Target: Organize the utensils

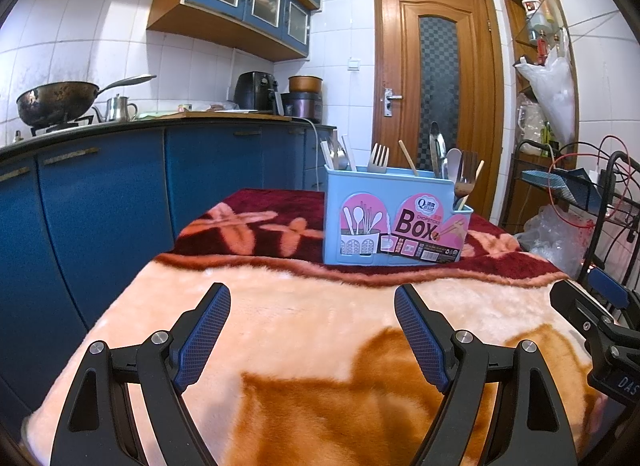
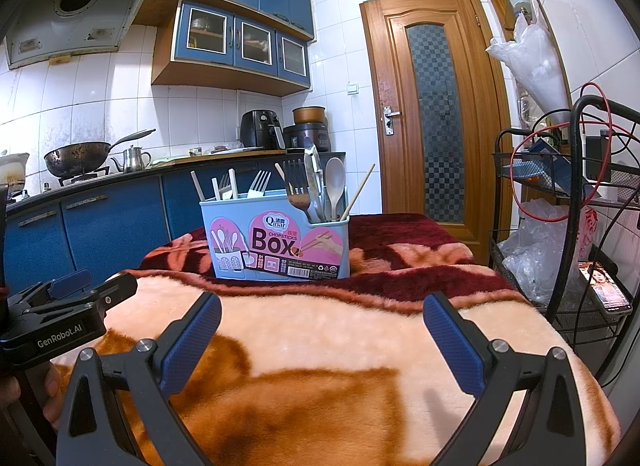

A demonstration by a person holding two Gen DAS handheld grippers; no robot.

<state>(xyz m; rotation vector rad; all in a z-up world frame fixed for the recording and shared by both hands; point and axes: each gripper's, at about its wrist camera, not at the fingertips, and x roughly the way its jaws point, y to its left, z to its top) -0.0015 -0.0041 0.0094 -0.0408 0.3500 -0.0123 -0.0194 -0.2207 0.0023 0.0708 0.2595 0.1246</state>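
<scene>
Closest in: the left gripper (image 1: 312,330), blue textured pads spread wide, nothing btwn them, hanging over the plush blanket (image 1: 320,346) that covers the table. Same story on the right gripper (image 2: 322,340): jaws wide apart, empty, hovering above the peach-and-orange pile. Each unit pokes into the other's view at the edge; the left one reads "GenRobot.AI" on its body in the right wrist view, w/ part of a hand (image 2: 24,398) wrapped round the handle below it. The right unit shows only "DAS" at the frame edge, rest cut off.

Straight ahead, well apart from both grippers: the light-blue utensil holder (image 1: 396,217) standing upright on the dark-red band of the blanket. Pink sticker says "Qinar", "CHOPSTICKS", big "Box", plus a barcode; smaller print too tiny to read. It's already loaded. Forks (image 2: 258,185) and pale handles sit in the rear section; a dark fork, a white spoon (image 2: 335,185), metal tongs (image 2: 314,169) and chopsticks (image 2: 360,189) crowd the lower front pocket on the right side.

My read: no loose utensils show on the blanket, so both grippers sit back, open and level, prob. either done sorting or poised before reaching in. Can't tell which.
</scene>
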